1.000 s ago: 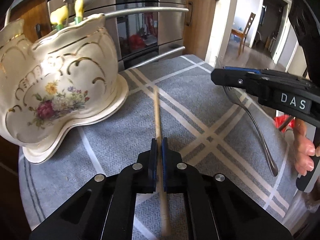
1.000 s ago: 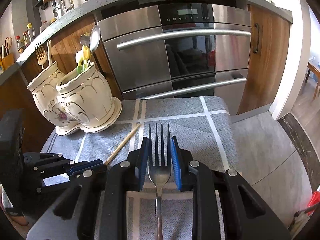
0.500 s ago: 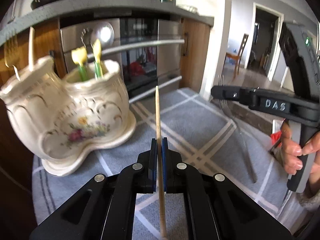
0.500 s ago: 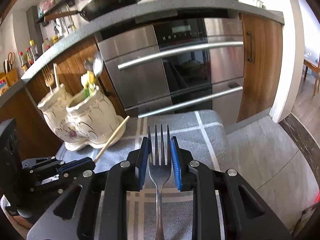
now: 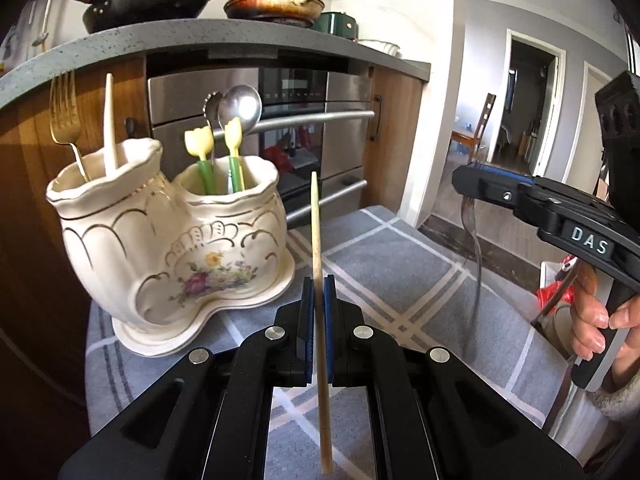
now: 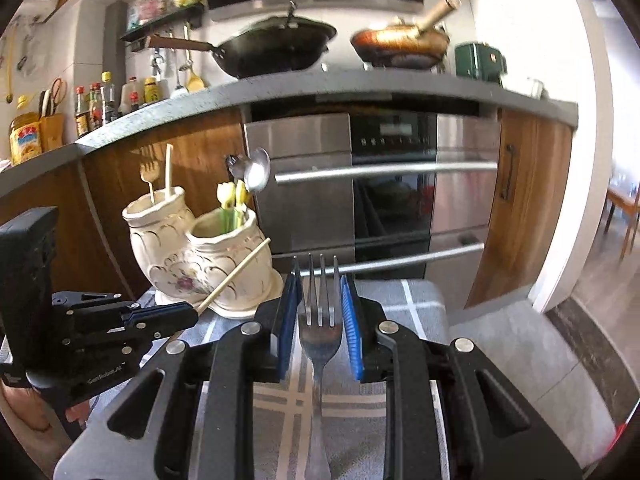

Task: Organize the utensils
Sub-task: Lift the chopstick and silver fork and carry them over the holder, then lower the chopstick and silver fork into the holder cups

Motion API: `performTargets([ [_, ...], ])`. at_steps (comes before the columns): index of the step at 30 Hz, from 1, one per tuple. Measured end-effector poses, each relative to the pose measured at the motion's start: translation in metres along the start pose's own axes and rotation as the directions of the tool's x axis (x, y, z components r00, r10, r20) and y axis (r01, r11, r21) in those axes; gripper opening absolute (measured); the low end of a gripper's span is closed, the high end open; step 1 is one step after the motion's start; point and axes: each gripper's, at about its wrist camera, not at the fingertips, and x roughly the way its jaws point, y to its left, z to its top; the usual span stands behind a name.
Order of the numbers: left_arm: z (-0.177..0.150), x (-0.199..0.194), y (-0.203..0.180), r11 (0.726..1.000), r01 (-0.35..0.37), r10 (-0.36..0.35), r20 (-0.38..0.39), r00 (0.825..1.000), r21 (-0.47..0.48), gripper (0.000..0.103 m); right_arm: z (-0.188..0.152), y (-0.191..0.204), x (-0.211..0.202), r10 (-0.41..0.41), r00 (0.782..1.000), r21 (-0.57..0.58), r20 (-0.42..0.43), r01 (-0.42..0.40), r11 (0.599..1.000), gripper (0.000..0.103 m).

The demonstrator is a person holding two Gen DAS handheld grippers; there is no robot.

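Note:
My left gripper (image 5: 318,280) is shut on a wooden chopstick (image 5: 316,224), held off the grey cloth with its tip pointing up and away. To its left stands a cream two-pot ceramic holder (image 5: 160,240): the left pot has a gold fork (image 5: 66,116) and a pale chopstick (image 5: 109,120), the right pot spoons and yellow-green handled utensils (image 5: 232,148). My right gripper (image 6: 318,284) is shut on a silver fork (image 6: 320,332), tines forward, lifted above the cloth. In the right wrist view the holder (image 6: 200,256) sits left of the fork, with the left gripper (image 6: 188,312) and its chopstick (image 6: 236,276) in front of it.
A grey cloth with white stripes (image 5: 400,264) covers the small table. Behind it stand a steel oven with bar handles (image 6: 384,168) and wooden cabinets. A dark wok (image 6: 276,48) and a pan (image 6: 400,46) sit on the counter above. Tiled floor lies to the right.
Both grippers have risen and tilted up, lifting the chopstick and the fork off the cloth. The holder now sits lower and farther off in both views, and the counter has come into sight.

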Motion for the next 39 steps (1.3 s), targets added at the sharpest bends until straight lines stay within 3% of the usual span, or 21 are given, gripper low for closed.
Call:
performTargets([
  [5, 0.003, -0.009, 0.001, 1.0, 0.001, -0.001, 0.034, 0.999, -0.002, 0.005, 0.004, 0.006, -0.01, 0.001, 0.999, -0.02, 0.045, 0.0, 1.0, 0.022],
  [20, 0.016, -0.047, 0.013, 0.999, 0.039, -0.033, 0.152, 0.988, -0.035, 0.005, 0.022, 0.024, -0.013, 0.02, 0.997, -0.043, 0.069, -0.017, 0.999, 0.021],
  [30, 0.059, -0.09, 0.065, 0.99, 0.045, 0.001, 0.317, 0.948, -0.137, 0.005, 0.078, 0.043, 0.001, 0.059, 0.997, -0.059, 0.052, -0.055, 0.997, 0.021],
  [34, 0.072, -0.092, 0.089, 0.986, 0.054, 0.009, 0.372, 0.928, -0.16, 0.005, 0.098, 0.054, 0.007, 0.058, 0.996, -0.094, 0.064, -0.052, 0.994, 0.021],
  [39, 0.08, -0.075, 0.112, 0.982, 0.037, 0.04, 0.395, 0.918, -0.186, 0.005, 0.121, 0.066, 0.019, 0.074, 0.995, -0.116, 0.064, -0.066, 0.991, 0.021],
])
